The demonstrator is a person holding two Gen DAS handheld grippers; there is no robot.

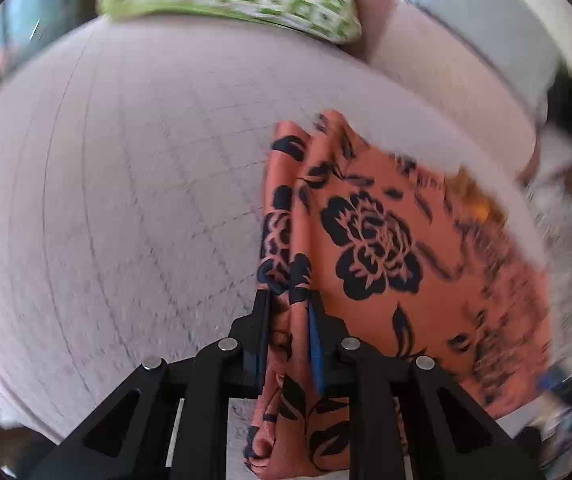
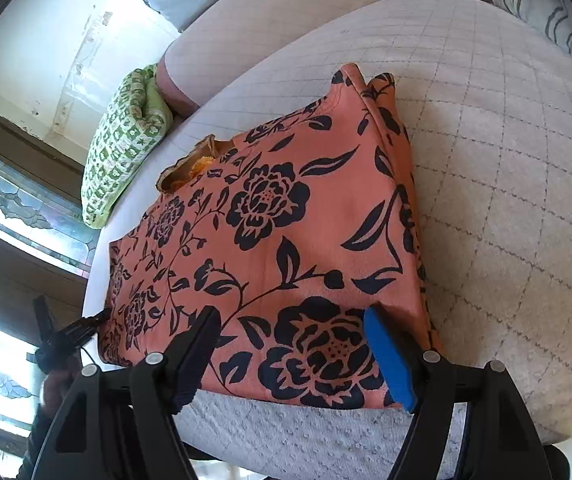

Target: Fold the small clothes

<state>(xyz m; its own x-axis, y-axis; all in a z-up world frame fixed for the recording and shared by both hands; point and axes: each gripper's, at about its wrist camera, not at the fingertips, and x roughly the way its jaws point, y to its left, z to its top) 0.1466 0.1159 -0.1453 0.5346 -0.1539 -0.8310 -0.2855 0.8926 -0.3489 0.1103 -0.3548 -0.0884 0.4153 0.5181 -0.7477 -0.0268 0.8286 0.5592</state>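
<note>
We are working over a bed covered with a pale quilted bedspread (image 2: 506,184), its stitched grid soft and slightly nubbly, with a green-and-white checked pillow (image 2: 125,148) lying beyond the garment at the bed's far edge. The orange floral garment (image 2: 277,232), a thin, smooth fabric printed with dark roses and leaves, is lying mostly flat in the middle of the bedspread.

The left gripper (image 1: 288,320) is pinching a bunched, pleated edge of the garment between nearly closed jaws. The right gripper (image 2: 292,356) is hovering with its jaws spread wide over the garment's near hem, gripping nothing.

To fold well, we are judging that the right should take the near corner level with the left's hold, so both edges lift evenly and the slippery cloth doesn't skew.
</note>
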